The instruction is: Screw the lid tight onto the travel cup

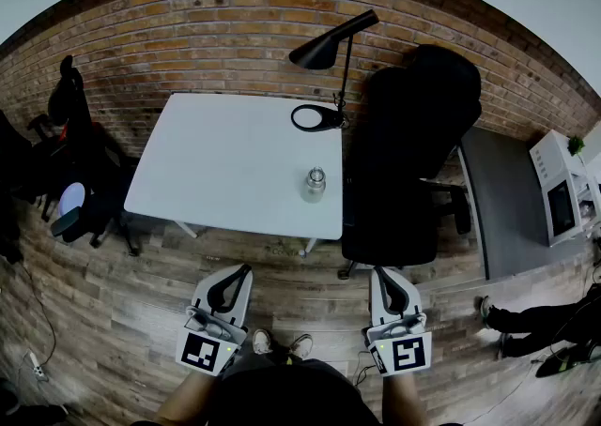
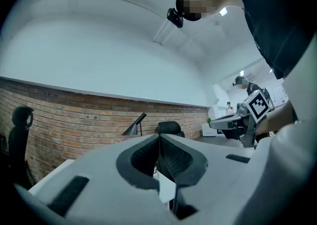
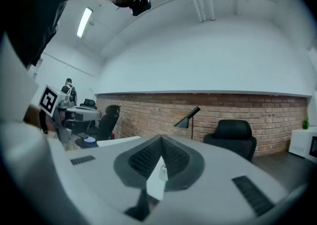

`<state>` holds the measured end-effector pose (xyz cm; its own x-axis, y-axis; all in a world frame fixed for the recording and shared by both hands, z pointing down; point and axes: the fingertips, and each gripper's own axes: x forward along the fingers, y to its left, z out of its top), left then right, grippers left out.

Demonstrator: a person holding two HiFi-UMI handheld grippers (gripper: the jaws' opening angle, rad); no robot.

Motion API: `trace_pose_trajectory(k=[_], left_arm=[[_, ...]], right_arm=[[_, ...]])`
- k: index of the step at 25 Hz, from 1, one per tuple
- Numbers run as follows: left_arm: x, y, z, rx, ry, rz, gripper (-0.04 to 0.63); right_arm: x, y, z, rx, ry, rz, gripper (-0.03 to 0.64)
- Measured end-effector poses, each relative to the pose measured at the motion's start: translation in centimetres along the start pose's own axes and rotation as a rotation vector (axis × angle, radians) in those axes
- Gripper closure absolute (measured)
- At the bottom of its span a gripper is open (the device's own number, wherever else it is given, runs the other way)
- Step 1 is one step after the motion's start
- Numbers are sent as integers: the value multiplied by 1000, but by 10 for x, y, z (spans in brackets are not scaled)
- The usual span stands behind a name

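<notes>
No readable text anywhere.

The table [image 1: 216, 166] stands in the middle, with its far side toward the brick wall [image 1: 235, 25]. The travel cup [image 1: 314, 184] stands on the table, close to the near right corner. A lamp [image 1: 319, 117] sits on the far right corner. An office chair [image 1: 413, 133] stands just right of the table, and another chair [image 1: 80, 157] stands to its left. Well to the right is a microwave [image 1: 562, 199]. Nearest, over the floor [image 1: 113, 321] and apart from the table, the left hand-held gripper [image 1: 244, 270] and the right hand-held gripper [image 1: 379, 272] are side by side.
</notes>
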<state>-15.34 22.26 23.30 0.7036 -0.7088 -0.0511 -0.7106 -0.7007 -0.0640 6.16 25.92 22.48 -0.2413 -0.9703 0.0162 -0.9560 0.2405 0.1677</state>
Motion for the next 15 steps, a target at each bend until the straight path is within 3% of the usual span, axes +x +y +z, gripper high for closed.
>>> trace_pose_trajectory(k=[9, 15], left_arm=[[-4, -8, 3, -7, 4, 27, 566], [-5, -27, 4, 17, 9, 54, 566]], right_arm=[[-4, 4, -1, 9, -7, 48, 604], [-11, -4, -10, 102, -41, 141, 603]])
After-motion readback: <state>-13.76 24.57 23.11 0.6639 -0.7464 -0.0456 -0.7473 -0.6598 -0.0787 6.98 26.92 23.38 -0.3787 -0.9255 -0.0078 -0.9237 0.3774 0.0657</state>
